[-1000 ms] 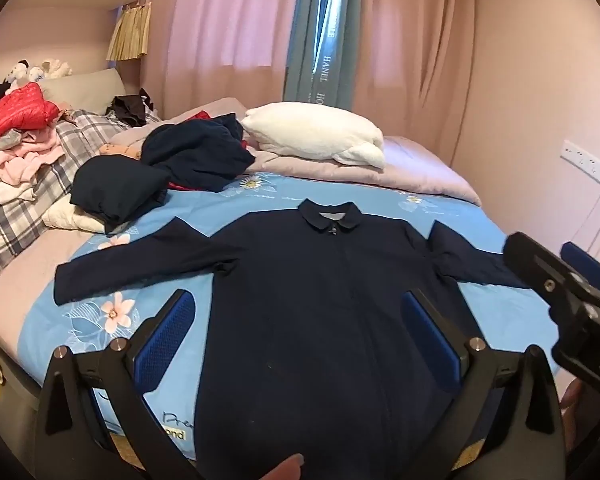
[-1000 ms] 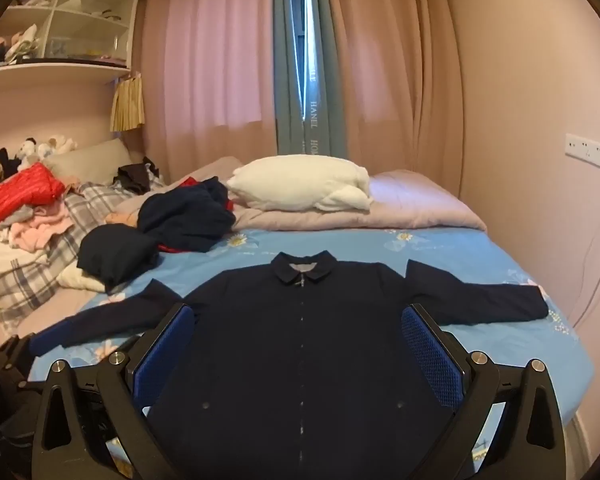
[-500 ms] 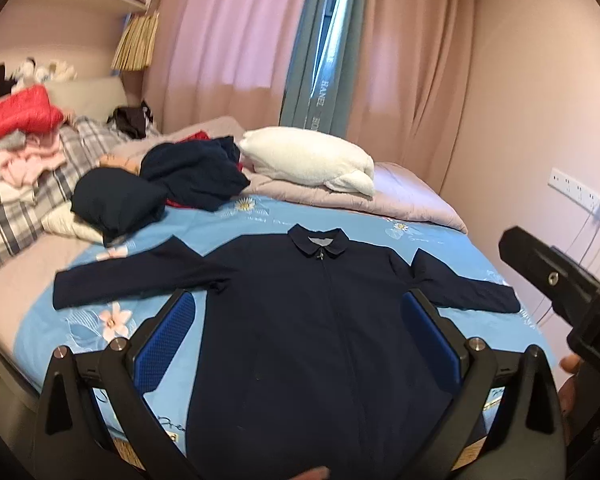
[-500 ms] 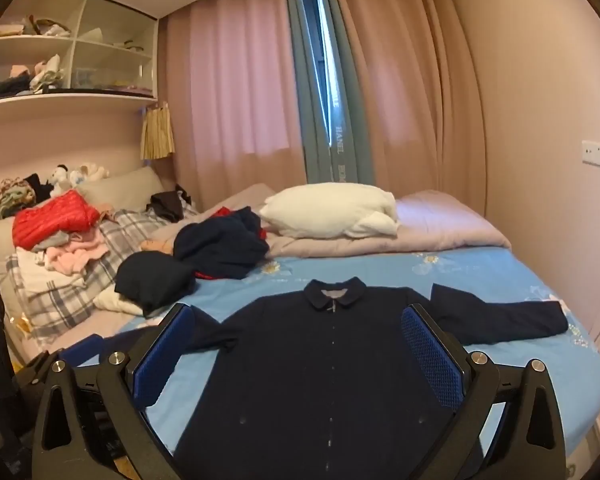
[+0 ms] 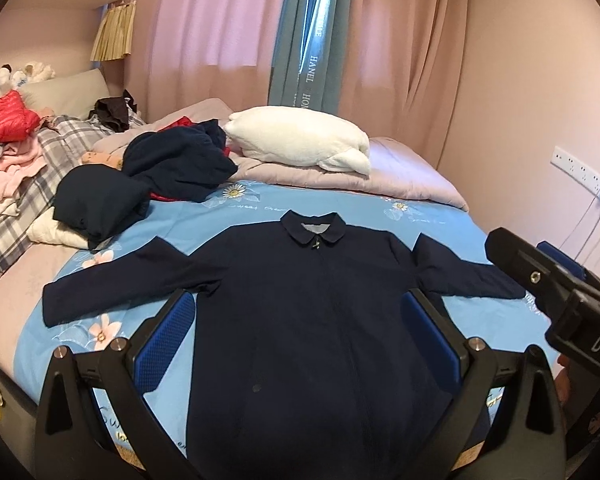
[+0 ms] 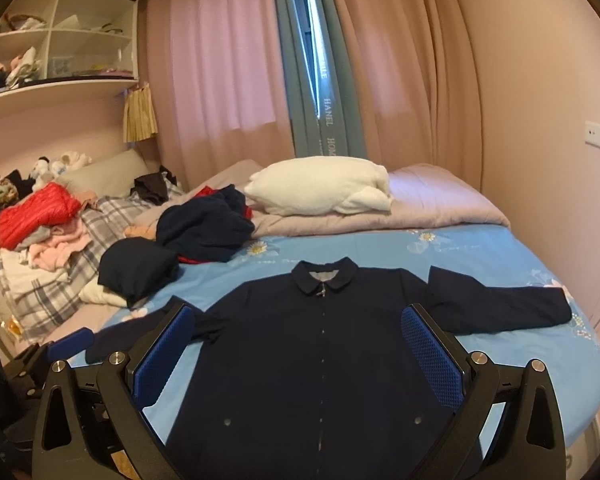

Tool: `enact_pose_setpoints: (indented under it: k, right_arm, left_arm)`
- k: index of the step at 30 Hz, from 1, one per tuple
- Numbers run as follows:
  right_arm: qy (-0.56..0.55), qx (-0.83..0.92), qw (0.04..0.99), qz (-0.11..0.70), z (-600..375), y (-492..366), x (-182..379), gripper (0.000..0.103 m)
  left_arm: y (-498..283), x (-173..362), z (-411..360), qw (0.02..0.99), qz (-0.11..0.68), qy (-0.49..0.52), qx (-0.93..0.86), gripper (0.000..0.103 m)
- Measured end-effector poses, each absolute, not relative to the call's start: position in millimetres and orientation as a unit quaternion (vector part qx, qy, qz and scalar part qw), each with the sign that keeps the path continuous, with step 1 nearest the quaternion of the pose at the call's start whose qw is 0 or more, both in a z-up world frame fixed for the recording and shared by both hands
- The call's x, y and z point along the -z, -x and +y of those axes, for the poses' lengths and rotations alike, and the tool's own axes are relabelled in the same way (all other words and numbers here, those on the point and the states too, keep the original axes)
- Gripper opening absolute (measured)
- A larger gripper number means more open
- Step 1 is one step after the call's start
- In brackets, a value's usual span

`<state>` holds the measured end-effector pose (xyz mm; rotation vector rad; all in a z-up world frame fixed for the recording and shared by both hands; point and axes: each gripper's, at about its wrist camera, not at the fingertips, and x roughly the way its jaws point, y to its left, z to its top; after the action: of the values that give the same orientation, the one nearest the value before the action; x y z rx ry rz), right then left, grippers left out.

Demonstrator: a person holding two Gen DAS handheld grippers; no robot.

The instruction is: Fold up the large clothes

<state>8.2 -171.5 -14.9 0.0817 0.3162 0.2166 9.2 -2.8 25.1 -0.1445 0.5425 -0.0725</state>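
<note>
A dark navy collared jacket [image 5: 312, 300] lies flat and face up on the blue flowered bed sheet [image 5: 260, 208], both sleeves spread out to the sides; it also shows in the right wrist view [image 6: 320, 344]. My left gripper [image 5: 300, 340] is open and empty, held above the jacket's lower half. My right gripper [image 6: 300, 344] is open and empty, also above the lower half. The right gripper's body shows at the right edge of the left wrist view [image 5: 560, 300].
A white pillow [image 5: 300, 140] lies on a lilac quilt [image 5: 400, 176] at the bed's far side. Dark bundled clothes [image 5: 148, 176] and a pile of laundry [image 5: 8, 152] lie at the left. A wall with sockets [image 5: 576, 170] bounds the right.
Both grippers shifted and tilted over the second, so the jacket's place in each view changed slightly. The jacket itself has not moved. Both grippers stayed open.
</note>
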Motion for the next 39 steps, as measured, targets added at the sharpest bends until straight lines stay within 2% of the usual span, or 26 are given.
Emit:
enact_pose_setpoints:
  k: [15,39]
  right_arm:
    - [-0.062,-0.077,0.981,0.167,-192,-41,9,0.103]
    - [-0.056,-0.078,0.976,0.193,-189,-60,14,0.103]
  left_arm:
    - [-55,-20,-14,0.955,0.286,0.063,0.047,0.103]
    - [-62,-12,3,0.953,0.292,0.074,0.027,0.103]
